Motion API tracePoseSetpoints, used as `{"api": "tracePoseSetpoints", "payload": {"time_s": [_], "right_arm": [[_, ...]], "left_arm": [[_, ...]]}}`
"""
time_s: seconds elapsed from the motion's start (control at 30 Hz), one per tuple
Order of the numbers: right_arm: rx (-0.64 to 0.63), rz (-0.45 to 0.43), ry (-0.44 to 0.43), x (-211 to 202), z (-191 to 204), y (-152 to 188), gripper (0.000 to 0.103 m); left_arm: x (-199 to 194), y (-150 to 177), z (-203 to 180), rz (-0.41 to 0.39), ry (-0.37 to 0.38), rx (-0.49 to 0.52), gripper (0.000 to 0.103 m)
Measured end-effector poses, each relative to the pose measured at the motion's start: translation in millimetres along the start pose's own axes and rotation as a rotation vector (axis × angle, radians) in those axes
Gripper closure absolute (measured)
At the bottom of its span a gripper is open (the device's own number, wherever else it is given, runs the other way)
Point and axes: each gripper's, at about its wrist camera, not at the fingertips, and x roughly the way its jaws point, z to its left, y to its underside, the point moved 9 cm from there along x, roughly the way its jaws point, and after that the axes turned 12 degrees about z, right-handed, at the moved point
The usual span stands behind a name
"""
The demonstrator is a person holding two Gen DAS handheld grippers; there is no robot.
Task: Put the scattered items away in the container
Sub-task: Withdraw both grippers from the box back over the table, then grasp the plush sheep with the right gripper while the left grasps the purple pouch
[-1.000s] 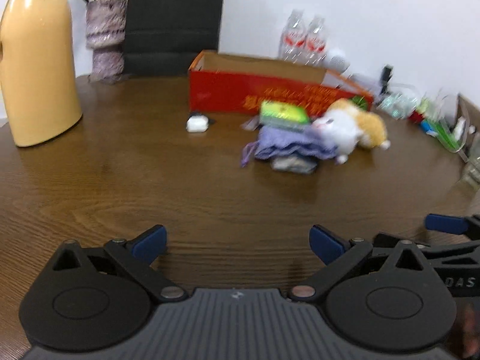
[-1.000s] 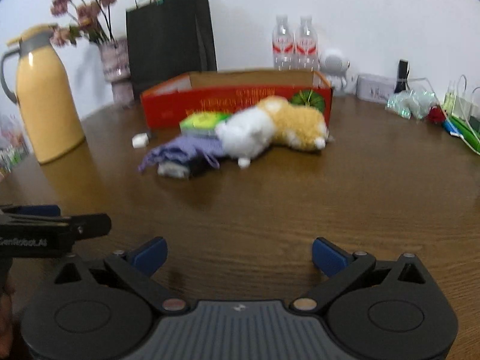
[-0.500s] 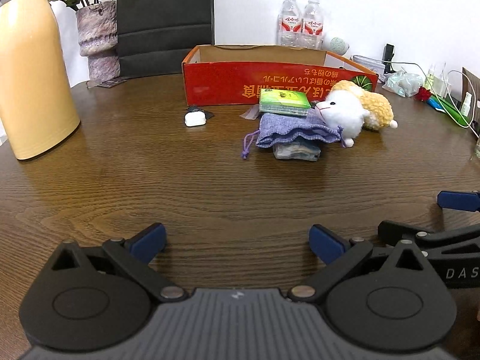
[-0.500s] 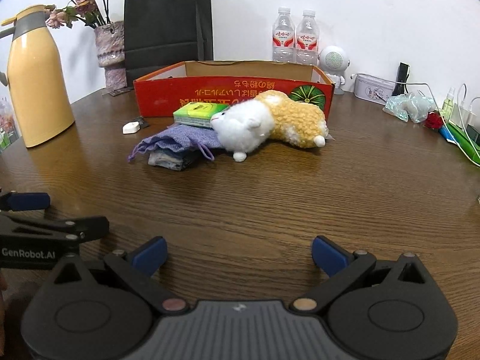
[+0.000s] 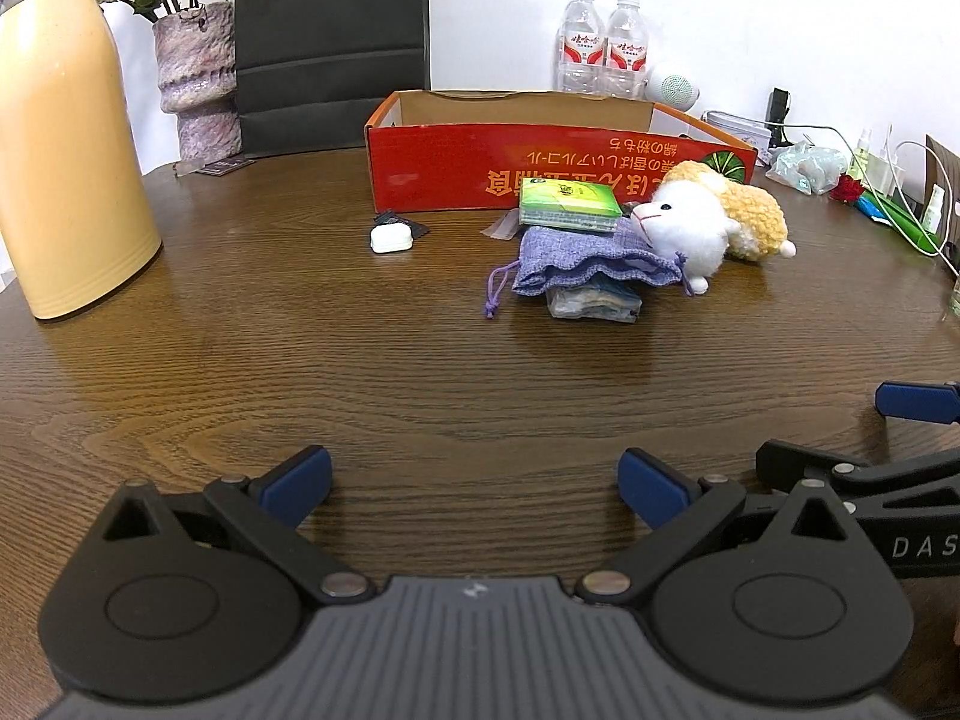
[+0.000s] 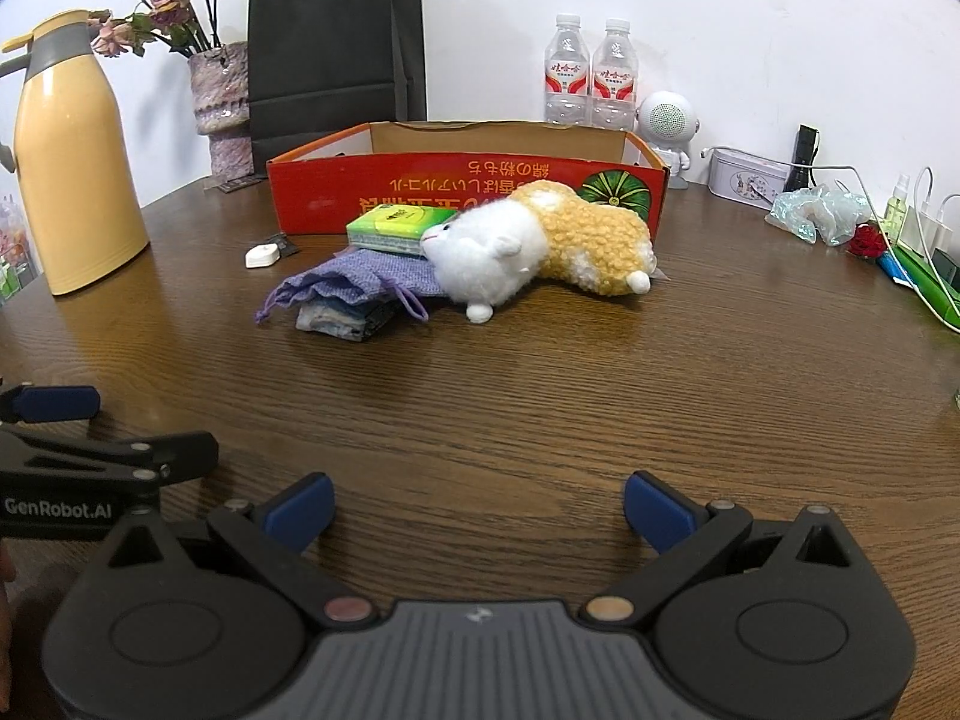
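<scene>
A red open cardboard box [image 5: 540,171] [image 6: 456,186] stands at the far middle of the wooden table. In front of it lie a white and yellow plush toy [image 5: 708,225] [image 6: 540,249], a green tissue pack [image 5: 567,203] [image 6: 402,227], a purple drawstring pouch [image 5: 588,261] [image 6: 354,279] on a folded packet [image 5: 594,303] [image 6: 345,321], and a small white case [image 5: 391,237] [image 6: 262,255]. My left gripper [image 5: 474,483] and right gripper [image 6: 477,510] are both open and empty, low over the near table, well short of the items.
A yellow thermos [image 5: 66,138] [image 6: 72,156] stands at the left, with a vase of flowers [image 6: 222,96] and a black paper bag [image 6: 336,48] behind. Two water bottles [image 6: 591,75], a white speaker [image 6: 666,120], a tin [image 6: 747,177] and cables sit at the back right.
Both views have steadied and sharpened after a blurred sweep; the cameras have settled facing the box and items. Both grippers stay open.
</scene>
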Motion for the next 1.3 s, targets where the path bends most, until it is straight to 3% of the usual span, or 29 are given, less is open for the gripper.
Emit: {"api": "tracePoseSetpoints", "payload": {"time_s": [0.6, 0.73, 0.8, 0.9, 1.03, 1.17, 1.2, 1.23, 1.27, 1.3], "right_arm": [[0.002, 0.000, 0.001, 0.9, 0.5, 0.5, 0.000], [-0.035, 0.013, -0.025, 1.1, 0.2, -1.5, 0.000], [-0.081, 0.015, -0.047, 0.3, -3.2, -10.8, 0.004], [-0.073, -0.054, -0.050, -2.7, -21.9, -44.3, 0.006], [0.074, -0.069, -0.152, 13.3, -43.8, -92.6, 0.006], [0.219, -0.023, -0.263, 46.9, -40.7, -120.7, 0.007], [0.240, -0.017, -0.288, 53.5, -37.1, -124.9, 0.010], [0.255, -0.016, -0.314, 60.2, -33.0, -127.6, 0.025], [0.262, -0.003, -0.318, 68.8, -30.0, -128.8, 0.048], [0.255, 0.022, -0.295, 76.6, -29.2, -128.4, 0.059]], "left_arm": [[-0.3, -0.5, 0.4, -0.001, 0.000, 0.001, 0.000], [-1.5, -16.4, -4.2, 0.010, 0.065, 0.046, 0.000], [-3.1, -35.5, -7.2, -0.005, 0.121, 0.076, 0.000], [8.7, -71.0, -18.1, 0.026, 0.209, 0.130, 0.000], [40.8, -110.3, -25.3, 0.069, 0.264, 0.125, 0.000], [55.5, -117.8, -19.0, 0.061, 0.302, 0.119, 0.004], [56.5, -116.5, -18.0, 0.061, 0.333, 0.118, 0.006], [57.6, -115.7, -19.1, 0.065, 0.357, 0.115, 0.008], [58.9, -116.3, -20.3, 0.071, 0.377, 0.113, 0.009], [60.9, -117.2, -22.5, 0.081, 0.393, 0.114, 0.011]]}}
